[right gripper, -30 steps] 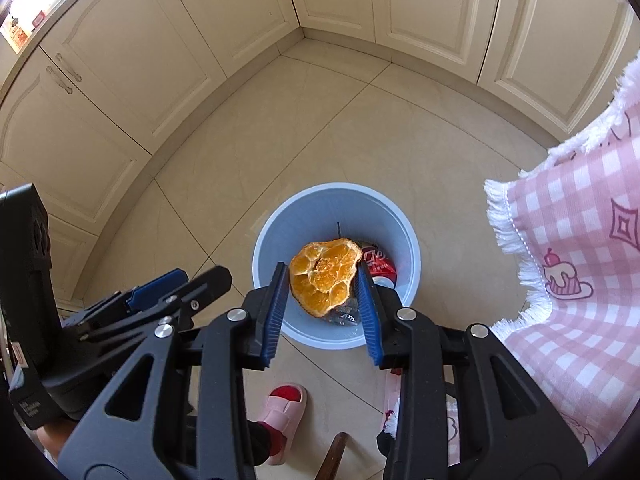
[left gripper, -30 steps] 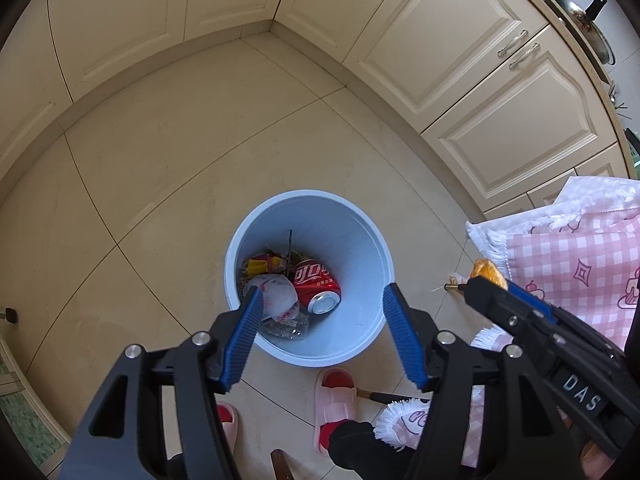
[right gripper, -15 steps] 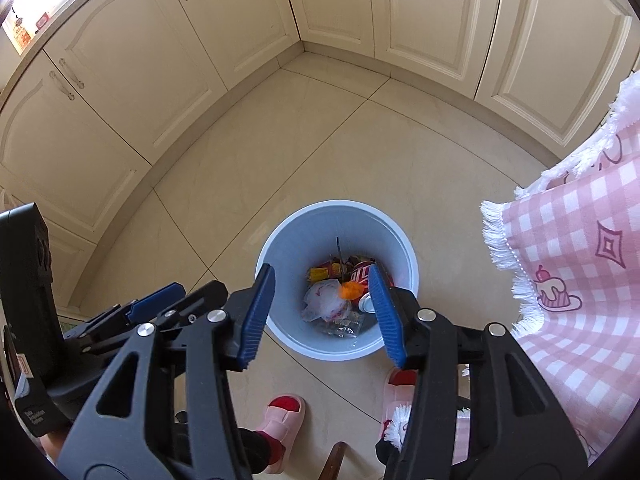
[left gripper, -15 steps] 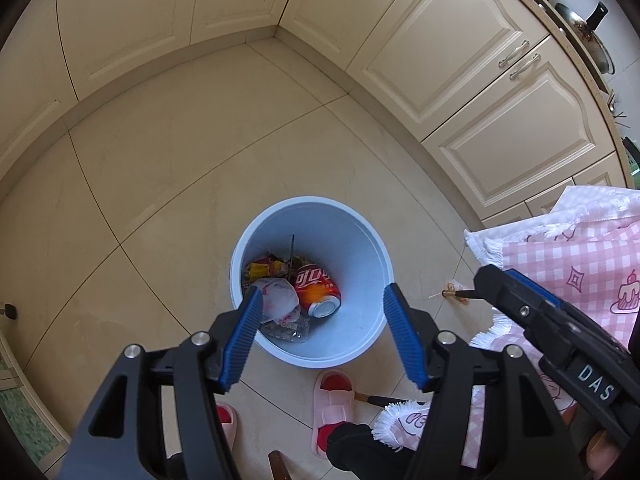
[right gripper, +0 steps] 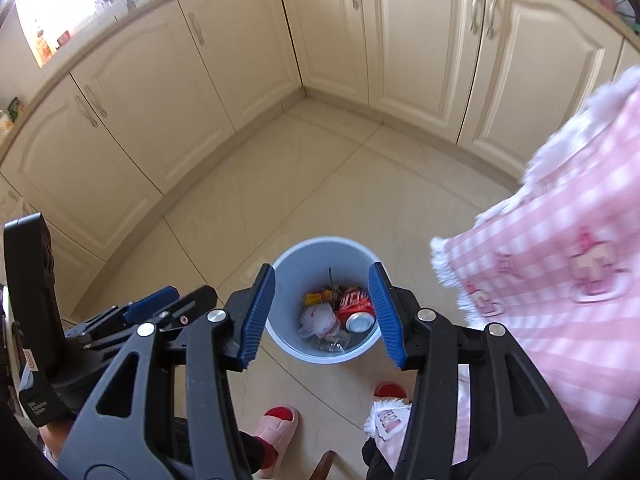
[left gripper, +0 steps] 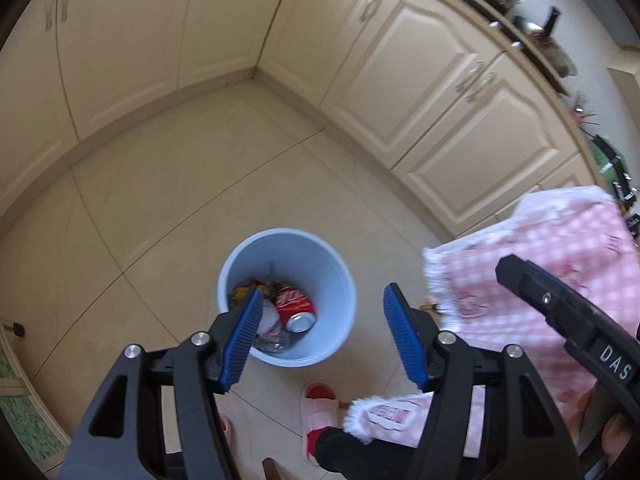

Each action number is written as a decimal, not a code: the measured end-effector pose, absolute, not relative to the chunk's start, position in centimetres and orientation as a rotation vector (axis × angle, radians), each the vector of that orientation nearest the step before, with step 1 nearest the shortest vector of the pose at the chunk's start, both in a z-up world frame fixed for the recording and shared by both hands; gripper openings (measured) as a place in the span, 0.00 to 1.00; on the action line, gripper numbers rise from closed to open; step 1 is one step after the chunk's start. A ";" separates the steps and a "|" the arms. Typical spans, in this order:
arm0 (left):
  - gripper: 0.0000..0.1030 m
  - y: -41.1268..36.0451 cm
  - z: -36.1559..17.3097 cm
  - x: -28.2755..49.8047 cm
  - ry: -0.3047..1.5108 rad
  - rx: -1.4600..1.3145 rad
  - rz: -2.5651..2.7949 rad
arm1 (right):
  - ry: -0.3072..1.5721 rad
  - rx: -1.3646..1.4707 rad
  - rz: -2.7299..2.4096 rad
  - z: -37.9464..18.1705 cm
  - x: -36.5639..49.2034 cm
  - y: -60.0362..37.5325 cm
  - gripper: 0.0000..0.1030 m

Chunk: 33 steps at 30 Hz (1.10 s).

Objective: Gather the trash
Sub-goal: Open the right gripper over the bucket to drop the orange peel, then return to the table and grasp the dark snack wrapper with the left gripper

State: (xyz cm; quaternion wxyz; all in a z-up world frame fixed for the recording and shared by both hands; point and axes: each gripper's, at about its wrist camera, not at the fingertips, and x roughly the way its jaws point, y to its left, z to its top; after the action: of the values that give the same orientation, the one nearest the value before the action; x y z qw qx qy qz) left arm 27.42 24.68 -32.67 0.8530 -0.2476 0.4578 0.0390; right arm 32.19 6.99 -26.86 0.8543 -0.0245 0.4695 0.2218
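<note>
A light blue trash bin point(left gripper: 332, 264) point(right gripper: 288, 268) stands on the tiled floor below both grippers. Inside lie a red soda can point(left gripper: 295, 307) point(right gripper: 355, 307), a white crumpled bag point(right gripper: 318, 319) and a yellow wrapper point(right gripper: 314, 298). The orange peel is not visible in the bin. My left gripper point(left gripper: 322, 334) is open and empty, high above the bin's right edge. My right gripper point(right gripper: 322, 314) is open and empty, directly above the bin. The right gripper's body shows at the right of the left wrist view point(left gripper: 568, 320).
Cream kitchen cabinets point(left gripper: 420, 80) point(right gripper: 420, 40) line the floor's corner. A table with a pink checked cloth point(left gripper: 552, 264) point(right gripper: 560, 272) is to the right of the bin. The person's pink slippers point(left gripper: 318, 404) point(right gripper: 280, 420) stand just below it.
My right gripper opened and dropped the orange peel into the bin. Both grippers then rose away from the bin, which looks smaller now.
</note>
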 end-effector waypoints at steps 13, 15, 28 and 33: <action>0.65 10.3 -16.3 26.7 0.745 -0.288 -0.147 | 0.734 0.060 0.368 -11.5 25.8 -6.9 0.55; 0.66 6.7 -14.6 27.3 0.736 -0.235 -0.208 | 0.710 0.077 0.341 -9.9 25.4 -10.2 0.57; 0.68 -16.2 -11.8 33.8 0.786 0.183 -0.477 | 0.697 0.108 0.041 -8.8 26.4 -30.7 0.59; 0.68 -20.4 -13.4 36.3 0.804 0.319 -0.491 | 0.724 0.147 0.008 -10.1 28.0 -34.9 0.60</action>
State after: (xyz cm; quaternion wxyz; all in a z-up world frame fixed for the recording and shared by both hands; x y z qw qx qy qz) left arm 36.28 -20.42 -13.44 0.8787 0.1532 0.3858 -0.2357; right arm 27.96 -34.93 -10.10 0.9325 0.0718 0.3538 0.0038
